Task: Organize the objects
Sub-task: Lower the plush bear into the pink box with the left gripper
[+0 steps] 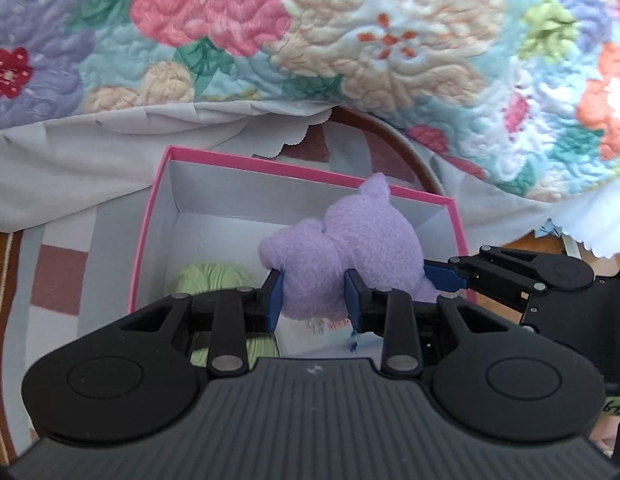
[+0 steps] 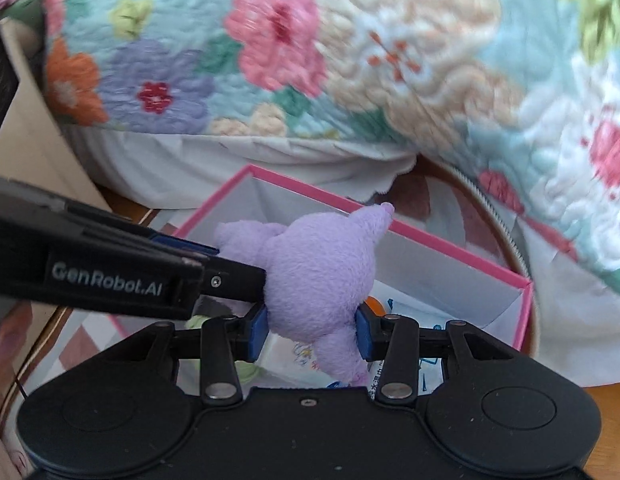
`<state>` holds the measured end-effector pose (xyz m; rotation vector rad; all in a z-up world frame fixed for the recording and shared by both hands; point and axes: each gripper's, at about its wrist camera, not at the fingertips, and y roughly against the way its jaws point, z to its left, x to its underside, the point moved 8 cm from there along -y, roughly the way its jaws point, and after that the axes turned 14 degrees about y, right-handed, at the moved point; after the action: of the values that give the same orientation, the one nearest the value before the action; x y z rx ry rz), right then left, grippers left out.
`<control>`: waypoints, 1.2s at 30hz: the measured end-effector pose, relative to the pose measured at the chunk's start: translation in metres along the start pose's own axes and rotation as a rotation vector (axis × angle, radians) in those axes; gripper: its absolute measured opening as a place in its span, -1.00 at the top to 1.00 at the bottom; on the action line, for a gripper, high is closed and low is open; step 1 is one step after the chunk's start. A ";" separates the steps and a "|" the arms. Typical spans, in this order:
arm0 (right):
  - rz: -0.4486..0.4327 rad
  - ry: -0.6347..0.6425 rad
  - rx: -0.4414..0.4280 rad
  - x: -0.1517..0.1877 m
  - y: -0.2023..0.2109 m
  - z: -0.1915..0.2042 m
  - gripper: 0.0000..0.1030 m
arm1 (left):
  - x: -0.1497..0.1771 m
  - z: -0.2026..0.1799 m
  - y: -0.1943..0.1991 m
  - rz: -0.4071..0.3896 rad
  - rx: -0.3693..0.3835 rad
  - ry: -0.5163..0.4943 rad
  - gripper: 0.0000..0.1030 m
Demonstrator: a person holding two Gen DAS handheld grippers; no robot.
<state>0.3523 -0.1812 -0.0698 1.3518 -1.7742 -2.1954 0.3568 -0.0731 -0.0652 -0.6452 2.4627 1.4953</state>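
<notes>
Over pink box [image 1: 150, 216], purple plush [image 1: 350, 248], ear apparently up, clamped by both tongs [image 1: 315, 296]

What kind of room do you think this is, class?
Probably a bedroom: a floral quilt hangs over a pale bed skirt, with a purple plush toy held above a pink-rimmed box beside it.

A floral quilt [image 1: 350, 40] over a grey sheet [image 1: 90, 152] fills the background, daylit, above a wooden floor [image 2: 126, 204].
</notes>
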 end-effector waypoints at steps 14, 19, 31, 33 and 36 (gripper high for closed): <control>0.147 0.160 0.086 0.008 -0.058 -0.008 0.07 | -0.004 0.023 -0.067 0.104 -0.009 0.049 0.40; 0.179 0.198 0.121 0.008 -0.071 -0.007 0.07 | -0.003 0.029 -0.079 0.093 -0.002 0.076 0.39; 0.130 0.176 0.083 0.005 -0.059 -0.011 -0.06 | -0.001 0.024 -0.077 0.033 -0.074 0.070 0.22; 0.106 0.170 0.058 0.003 -0.054 -0.010 -0.17 | -0.002 0.025 -0.073 0.006 -0.091 0.075 0.22; 0.076 0.142 0.022 0.000 -0.049 -0.010 -0.19 | -0.001 0.026 -0.069 -0.005 -0.085 0.078 0.22</control>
<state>0.3824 -0.1719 -0.1084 1.3826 -1.7727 -1.9948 0.3880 -0.0775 -0.1324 -0.7377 2.4633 1.6105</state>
